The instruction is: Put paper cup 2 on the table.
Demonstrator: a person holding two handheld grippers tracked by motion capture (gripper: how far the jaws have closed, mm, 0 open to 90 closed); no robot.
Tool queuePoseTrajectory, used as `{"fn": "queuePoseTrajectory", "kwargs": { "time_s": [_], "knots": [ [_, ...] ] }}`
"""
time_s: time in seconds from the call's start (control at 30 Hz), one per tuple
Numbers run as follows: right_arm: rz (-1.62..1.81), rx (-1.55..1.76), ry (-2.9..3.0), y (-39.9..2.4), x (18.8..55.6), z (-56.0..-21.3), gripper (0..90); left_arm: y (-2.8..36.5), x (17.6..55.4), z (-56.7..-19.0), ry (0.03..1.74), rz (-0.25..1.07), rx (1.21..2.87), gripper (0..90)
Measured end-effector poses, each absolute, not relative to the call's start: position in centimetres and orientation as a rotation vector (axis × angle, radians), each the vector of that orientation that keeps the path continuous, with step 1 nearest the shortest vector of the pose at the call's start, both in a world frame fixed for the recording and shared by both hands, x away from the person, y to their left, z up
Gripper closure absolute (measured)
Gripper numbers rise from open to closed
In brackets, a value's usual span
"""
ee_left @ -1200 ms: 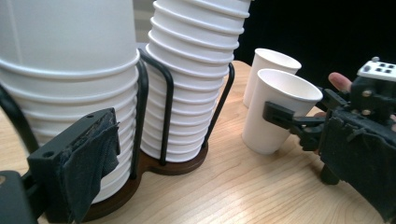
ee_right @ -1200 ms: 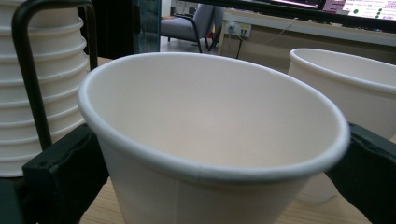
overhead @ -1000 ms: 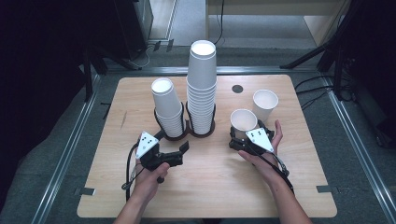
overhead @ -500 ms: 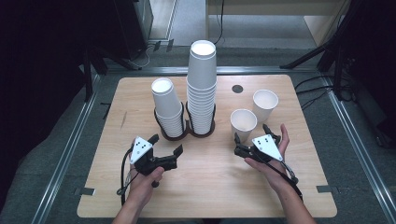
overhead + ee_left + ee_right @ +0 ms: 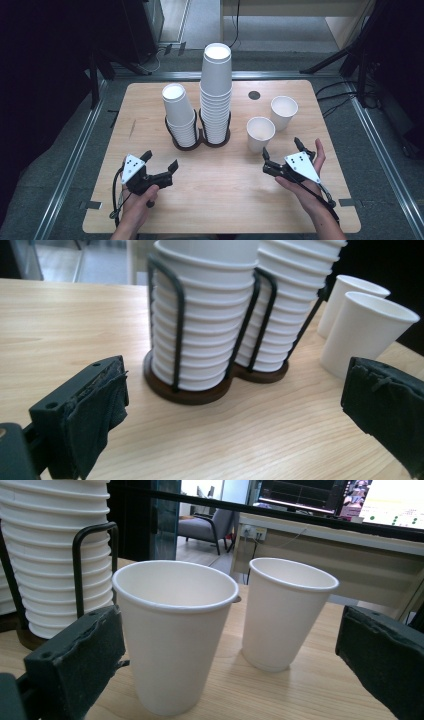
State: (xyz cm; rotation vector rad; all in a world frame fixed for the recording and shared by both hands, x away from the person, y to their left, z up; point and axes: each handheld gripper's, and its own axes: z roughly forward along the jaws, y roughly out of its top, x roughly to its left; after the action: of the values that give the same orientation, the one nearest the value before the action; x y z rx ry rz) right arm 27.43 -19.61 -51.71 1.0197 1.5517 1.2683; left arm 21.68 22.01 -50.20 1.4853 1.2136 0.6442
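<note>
A: Left gripper (image 5: 160, 161)?
B: Jaws spread, empty, near the two cup stacks (image 5: 216, 95) in their wire holder (image 5: 200, 141).
A: Right gripper (image 5: 281, 153)?
B: Spread too, just short of the nearer loose cup (image 5: 260, 133); second cup (image 5: 283, 112) beyond.

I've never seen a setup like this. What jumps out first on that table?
Two stacks of white paper cups stand in a black wire holder at the table's middle, the right one taller. Right of it stand two loose cups, upright and empty. Nearer the person, each hand holds an open tool, grasping nothing.
</note>
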Motion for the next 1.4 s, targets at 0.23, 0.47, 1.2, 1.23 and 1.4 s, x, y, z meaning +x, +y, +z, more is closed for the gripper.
{"fn": "queuePoseTrajectory", "kwargs": {
  "time_s": [0.23,0.47,1.2,1.23,1.4],
  "knots": [
    [1.258,1.031,1.526,-21.2,26.4,-51.4,0.0,23.6,20.9,-50.7,1.252,0.659,1.482,0.0],
    [1.244,1.041,1.512,-22.8,25.5,-51.5,0.0,25.4,20.2,-51.4,1.292,0.679,1.48,0.0],
    [1.16,1.128,1.461,-28.7,22.2,-53.2,0.0,30.3,17.6,-53.3,1.405,0.712,1.459,0.0],
    [1.157,1.137,1.458,-29.0,22.1,-53.3,0.0,30.5,17.5,-53.4,1.41,0.712,1.46,0.0],
    [1.136,1.164,1.446,-30.3,21.3,-53.8,0.0,31.7,16.9,-53.8,1.437,0.71,1.439,0.0]
  ]
}}
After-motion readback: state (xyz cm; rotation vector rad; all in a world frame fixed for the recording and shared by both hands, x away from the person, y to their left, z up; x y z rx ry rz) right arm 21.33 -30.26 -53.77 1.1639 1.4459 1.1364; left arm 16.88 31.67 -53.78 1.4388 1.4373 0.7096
